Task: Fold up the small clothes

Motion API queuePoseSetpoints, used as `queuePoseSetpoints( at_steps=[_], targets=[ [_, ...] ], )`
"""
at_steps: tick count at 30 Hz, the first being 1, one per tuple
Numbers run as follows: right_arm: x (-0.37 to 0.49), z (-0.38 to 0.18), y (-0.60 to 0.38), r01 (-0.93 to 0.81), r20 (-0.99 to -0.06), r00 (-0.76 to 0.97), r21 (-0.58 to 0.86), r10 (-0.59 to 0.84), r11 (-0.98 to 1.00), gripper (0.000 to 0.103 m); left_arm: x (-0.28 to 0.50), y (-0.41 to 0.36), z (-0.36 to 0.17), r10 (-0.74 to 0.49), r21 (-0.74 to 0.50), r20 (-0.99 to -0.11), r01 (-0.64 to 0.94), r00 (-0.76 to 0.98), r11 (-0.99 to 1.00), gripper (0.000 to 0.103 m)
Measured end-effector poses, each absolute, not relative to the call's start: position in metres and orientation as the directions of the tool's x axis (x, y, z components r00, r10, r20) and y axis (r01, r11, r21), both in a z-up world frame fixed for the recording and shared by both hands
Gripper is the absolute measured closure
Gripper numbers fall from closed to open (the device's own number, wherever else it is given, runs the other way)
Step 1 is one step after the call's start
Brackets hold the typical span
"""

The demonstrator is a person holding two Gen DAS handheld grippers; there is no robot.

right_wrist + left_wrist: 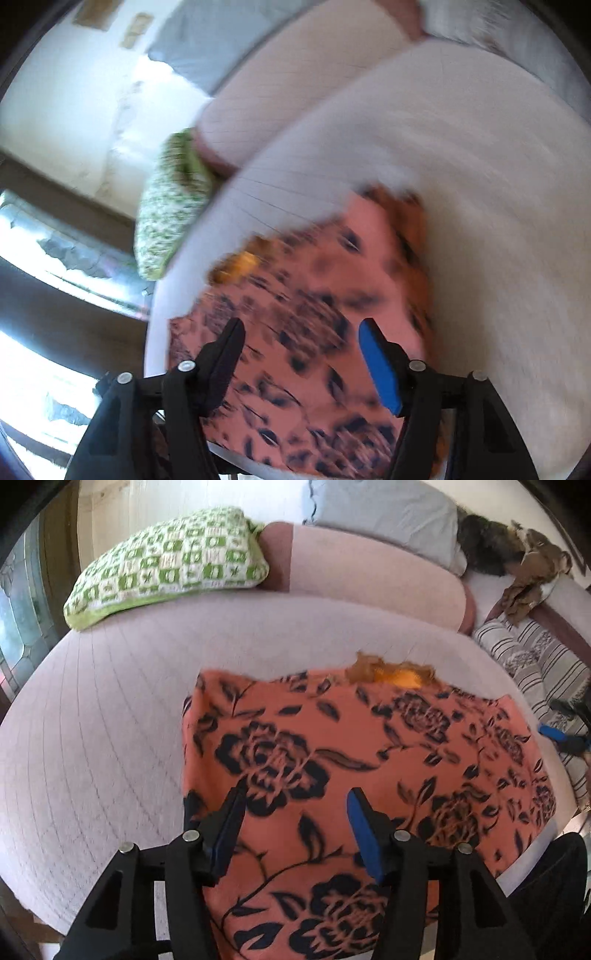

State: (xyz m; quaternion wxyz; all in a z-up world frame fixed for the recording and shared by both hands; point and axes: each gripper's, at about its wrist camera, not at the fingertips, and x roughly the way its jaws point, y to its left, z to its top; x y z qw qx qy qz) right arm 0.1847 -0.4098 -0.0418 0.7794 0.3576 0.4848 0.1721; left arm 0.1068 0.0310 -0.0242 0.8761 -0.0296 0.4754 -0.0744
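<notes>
An orange-pink garment with black roses [351,760] lies flat on the pale quilted seat cushion [92,720]. A darker orange edge [391,672] peeks out at its far side. My left gripper [295,801] is open and empty, just above the garment's near left part. In the right wrist view, which is blurred, the garment [314,306] shows again on the cushion [480,184]. My right gripper [301,332] is open and empty above it. The other gripper's blue pad [554,734] shows at the garment's right edge.
A green-and-white checked pillow [166,565] lies at the back left of the cushion, also blurred in the right wrist view [170,210]. A pink backrest [369,576], a grey pillow [388,513], brown cloth [532,576] and a striped cushion [535,664] sit behind and right.
</notes>
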Motion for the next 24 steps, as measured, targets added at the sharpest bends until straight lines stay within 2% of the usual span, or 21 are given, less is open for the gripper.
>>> queuePoseSetpoints(
  at_steps=[2,4,5,7,9,11,12,13,14,17,20,24],
  targets=[
    [0.213,-0.058,-0.413,0.074,-0.603,0.445,0.762,0.662,0.643,0.034,0.11,0.031,-0.035,-0.147,-0.117,-0.847,0.09,0.511,0.989,0.044],
    [0.239,-0.089,-0.422,0.131,-0.646,0.41,0.741,0.644,0.659,0.034,0.112,0.035,-0.045,-0.143,-0.124,-0.864,0.071,0.482,0.99,0.044],
    [0.247,-0.111,-0.436,0.222,-0.681,0.406,0.72,0.609,0.657,0.036,0.109,0.039,-0.048,-0.151,-0.139,-0.864,0.062,0.48,0.988,0.044],
    [0.245,-0.129,-0.461,0.286,-0.581,0.485,0.812,0.654,0.509,0.039,0.101,0.043,-0.045,-0.164,-0.155,-0.856,0.061,0.489,0.986,0.044],
    [0.233,-0.124,-0.468,0.293,-0.527,0.543,0.849,0.654,0.441,0.038,0.101,0.047,-0.046,-0.173,-0.166,-0.855,0.059,0.489,0.984,0.044],
    [0.226,-0.111,-0.458,0.21,-0.487,0.539,0.868,0.687,0.45,0.035,0.102,0.046,-0.047,-0.172,-0.163,-0.854,0.061,0.491,0.985,0.043],
    [0.226,-0.112,-0.454,0.191,-0.502,0.526,0.856,0.686,0.48,0.034,0.102,0.045,-0.048,-0.17,-0.159,-0.853,0.066,0.494,0.985,0.042],
    [0.226,-0.117,-0.452,0.224,-0.583,0.487,0.803,0.65,0.552,0.036,0.102,0.043,-0.048,-0.166,-0.153,-0.853,0.067,0.495,0.986,0.04],
    [0.223,-0.125,-0.457,0.283,-0.595,0.481,0.8,0.644,0.529,0.043,0.105,0.043,-0.05,-0.159,-0.146,-0.855,0.064,0.493,0.987,0.04],
    [0.208,-0.085,-0.447,0.229,-0.62,0.518,0.764,0.589,0.603,0.041,0.105,0.045,-0.038,-0.156,-0.153,-0.858,0.048,0.489,0.987,0.04],
    [0.181,-0.044,-0.418,0.097,-0.572,0.497,0.784,0.652,0.613,0.038,0.105,0.038,-0.03,-0.127,-0.132,-0.852,0.027,0.508,0.991,0.038],
    [0.144,-0.029,-0.382,-0.002,-0.61,0.419,0.74,0.672,0.673,0.033,0.098,0.037,-0.019,-0.112,-0.121,-0.844,0.017,0.524,0.992,0.036]
  ],
)
